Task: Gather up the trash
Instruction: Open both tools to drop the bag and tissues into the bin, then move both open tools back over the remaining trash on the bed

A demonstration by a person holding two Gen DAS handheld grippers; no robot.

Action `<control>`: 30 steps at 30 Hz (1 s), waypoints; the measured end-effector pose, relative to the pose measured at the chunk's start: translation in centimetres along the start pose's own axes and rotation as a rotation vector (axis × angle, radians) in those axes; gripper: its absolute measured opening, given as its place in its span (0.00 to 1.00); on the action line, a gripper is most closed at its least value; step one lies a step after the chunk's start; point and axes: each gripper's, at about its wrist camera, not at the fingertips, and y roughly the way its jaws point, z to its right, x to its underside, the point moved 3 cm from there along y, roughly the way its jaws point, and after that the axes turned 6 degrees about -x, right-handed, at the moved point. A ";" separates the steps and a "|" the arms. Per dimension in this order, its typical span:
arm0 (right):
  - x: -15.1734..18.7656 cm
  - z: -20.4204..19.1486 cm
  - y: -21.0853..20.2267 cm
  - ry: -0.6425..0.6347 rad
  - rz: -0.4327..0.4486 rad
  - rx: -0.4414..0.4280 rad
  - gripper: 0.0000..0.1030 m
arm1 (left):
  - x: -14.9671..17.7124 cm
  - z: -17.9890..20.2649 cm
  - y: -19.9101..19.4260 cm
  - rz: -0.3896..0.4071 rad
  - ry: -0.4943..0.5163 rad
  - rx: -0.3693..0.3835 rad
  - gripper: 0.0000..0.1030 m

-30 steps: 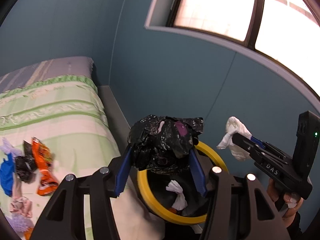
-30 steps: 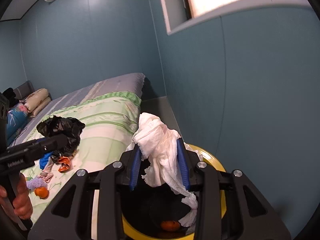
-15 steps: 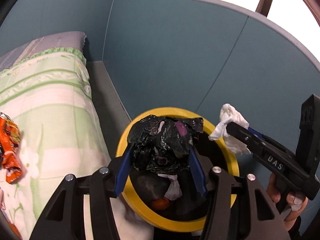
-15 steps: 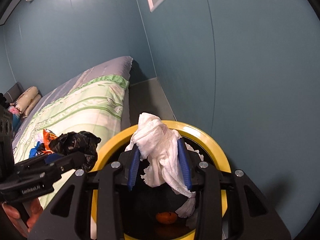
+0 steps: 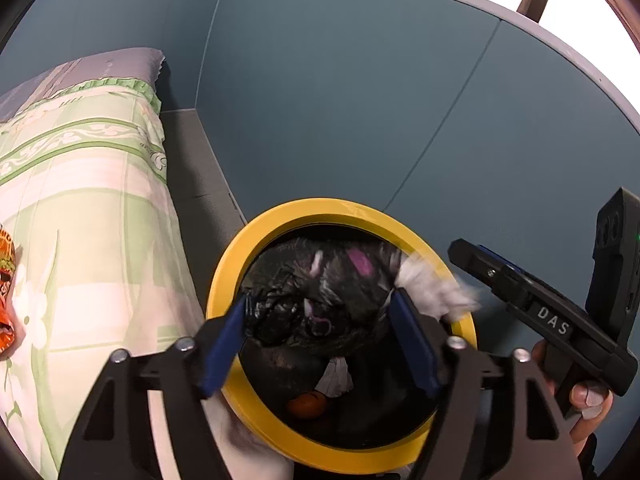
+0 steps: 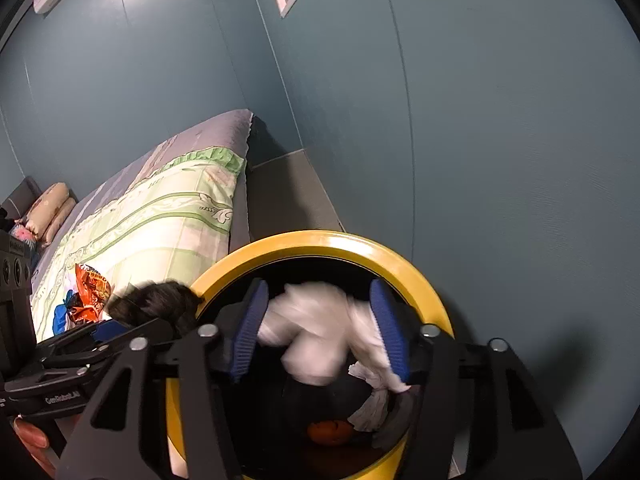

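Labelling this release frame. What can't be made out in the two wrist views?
- White tissue: motion-blurred between the right gripper fingers, right wrist view; contact with the pads unclear.
- Black bag: blurred between the left gripper fingers, left wrist view; its contents unreadable.
- Bin: bottom dark, near rim hidden by gripper bodies, both views.
- Orange wrapper: cut by the left edge, left wrist view.

Both jaws have just been opening.
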 end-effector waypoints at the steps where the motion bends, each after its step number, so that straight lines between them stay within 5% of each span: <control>1: -0.1 0.1 -0.1 0.003 0.002 0.000 0.51 | 0.0 -0.1 0.0 0.000 -0.006 0.001 0.69; 5: 0.0 0.4 -0.7 0.012 0.012 0.005 0.52 | -0.1 -0.7 -0.3 0.001 -0.023 0.001 0.77; 14: -0.3 -0.3 -2.8 -0.007 0.044 0.012 0.53 | -0.5 -2.0 -2.5 0.036 -0.047 -0.016 0.78; 30: -1.6 -8.6 -7.7 -0.160 0.156 -0.084 0.69 | -1.3 -9.8 -15.4 0.252 -0.110 -0.149 0.92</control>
